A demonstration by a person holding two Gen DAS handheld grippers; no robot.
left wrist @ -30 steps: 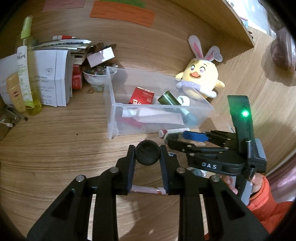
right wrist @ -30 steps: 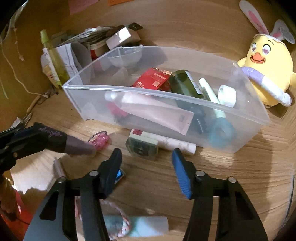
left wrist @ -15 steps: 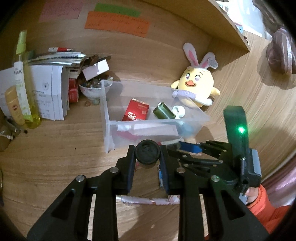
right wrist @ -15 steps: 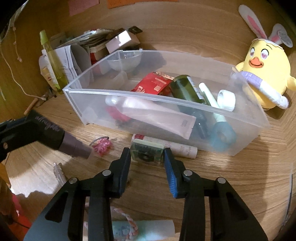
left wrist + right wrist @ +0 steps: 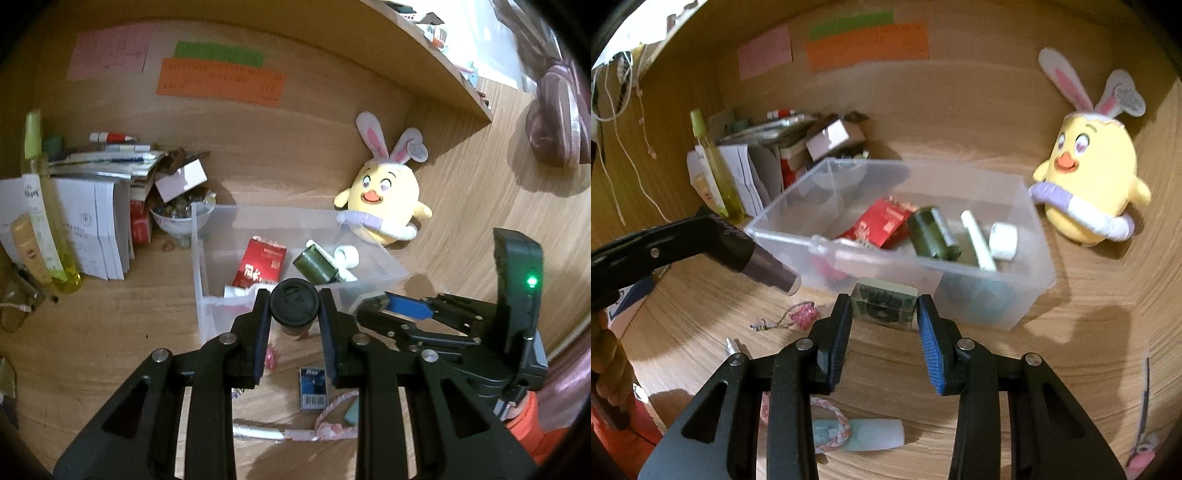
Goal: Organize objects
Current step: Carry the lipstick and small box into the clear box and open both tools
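Home study nook: wooden bench (image 5: 110,332) under a shelf; beyond the claw, sticky notes (image 5: 221,79) on the back panel, stacked papers (image 5: 88,225) at far left, chick plush toy (image 5: 384,206) at far right.

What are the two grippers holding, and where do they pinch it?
The left gripper pinches a dark tube by its black cap end. The right gripper pinches a small green box by its two sides.

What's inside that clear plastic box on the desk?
In the clear plastic box lie a red packet, a dark green bottle, a white stick and a small white roll. The frosted front wall blurs whatever sits lower.
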